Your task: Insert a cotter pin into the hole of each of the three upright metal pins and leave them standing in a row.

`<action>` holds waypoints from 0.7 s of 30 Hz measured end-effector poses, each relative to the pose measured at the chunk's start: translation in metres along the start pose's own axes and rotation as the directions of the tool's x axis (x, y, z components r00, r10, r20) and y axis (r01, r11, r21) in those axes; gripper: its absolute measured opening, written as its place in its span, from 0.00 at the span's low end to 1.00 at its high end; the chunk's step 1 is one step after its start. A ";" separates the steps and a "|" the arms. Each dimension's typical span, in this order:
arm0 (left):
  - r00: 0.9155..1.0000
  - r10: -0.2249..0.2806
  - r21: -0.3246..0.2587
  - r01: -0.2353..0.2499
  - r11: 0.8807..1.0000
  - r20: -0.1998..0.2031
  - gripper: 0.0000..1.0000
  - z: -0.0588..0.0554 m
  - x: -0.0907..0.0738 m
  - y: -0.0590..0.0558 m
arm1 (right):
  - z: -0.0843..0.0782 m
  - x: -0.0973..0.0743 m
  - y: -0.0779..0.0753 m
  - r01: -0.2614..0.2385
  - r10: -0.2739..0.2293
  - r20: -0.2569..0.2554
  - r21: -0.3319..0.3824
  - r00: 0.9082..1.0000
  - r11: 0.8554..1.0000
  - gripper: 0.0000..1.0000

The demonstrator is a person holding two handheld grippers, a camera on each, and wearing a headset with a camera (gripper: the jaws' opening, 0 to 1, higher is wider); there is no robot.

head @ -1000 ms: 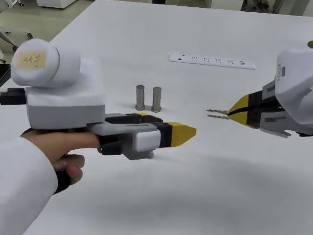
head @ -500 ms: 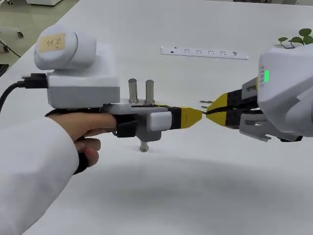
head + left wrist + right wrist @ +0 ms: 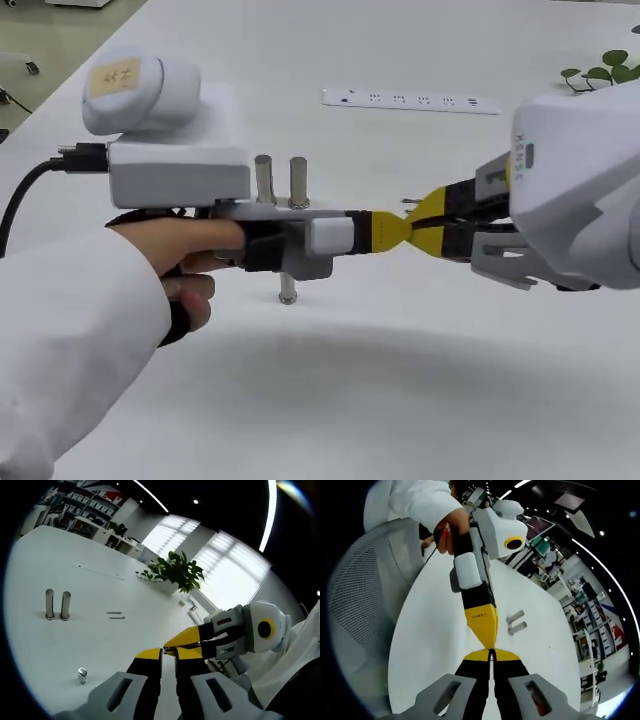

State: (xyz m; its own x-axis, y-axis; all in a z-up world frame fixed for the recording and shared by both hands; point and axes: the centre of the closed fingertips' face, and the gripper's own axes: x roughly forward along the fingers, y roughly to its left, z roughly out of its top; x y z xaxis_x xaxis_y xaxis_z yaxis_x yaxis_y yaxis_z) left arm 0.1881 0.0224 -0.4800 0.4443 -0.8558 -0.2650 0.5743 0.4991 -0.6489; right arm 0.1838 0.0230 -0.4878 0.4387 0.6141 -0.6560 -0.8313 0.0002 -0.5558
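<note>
1. Pins (image 3: 265,180): two upright, side by side; third pin (image 3: 288,290) alone under left gripper (image 3: 395,230).
2. Cotter pins (image 3: 115,614) flat on table (image 3: 400,380), just beyond touching tips, right gripper (image 3: 422,221) nearer.
3. Left jaws slightly apart; right jaws together.

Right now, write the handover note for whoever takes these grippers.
Left gripper: tip to tip with the right gripper above the table; jaws open or shut, unclear.
Right jaws look shut; whether they grip anything, cannot tell.
Two metal pins stand side by side; the third pin stands apart.
Two cotter pins lie loose on the table.
Done: no cotter pin seen in any hole.
Left: all three insertions, then the row.
</note>
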 end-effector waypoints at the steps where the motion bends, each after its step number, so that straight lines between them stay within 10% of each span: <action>1: 1.000 0.001 -0.008 -0.001 1.000 0.003 0.05 0.000 0.000 0.001 | 0.000 0.000 0.000 0.001 -0.001 0.001 0.000 1.000 1.000 0.00; 21: 1.000 0.004 -0.010 -0.005 1.000 -0.017 0.00 -0.006 0.001 0.001 | 0.002 -0.003 0.006 0.012 -0.012 -0.001 -0.014 1.000 1.000 0.00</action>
State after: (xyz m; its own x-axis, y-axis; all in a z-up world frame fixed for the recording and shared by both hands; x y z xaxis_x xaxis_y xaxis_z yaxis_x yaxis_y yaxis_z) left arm 0.1851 0.0213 -0.4854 0.4348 -0.8558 -0.2802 0.5652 0.5016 -0.6549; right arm 0.1768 0.0230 -0.4884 0.4492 0.6134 -0.6496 -0.8210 -0.0034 -0.5710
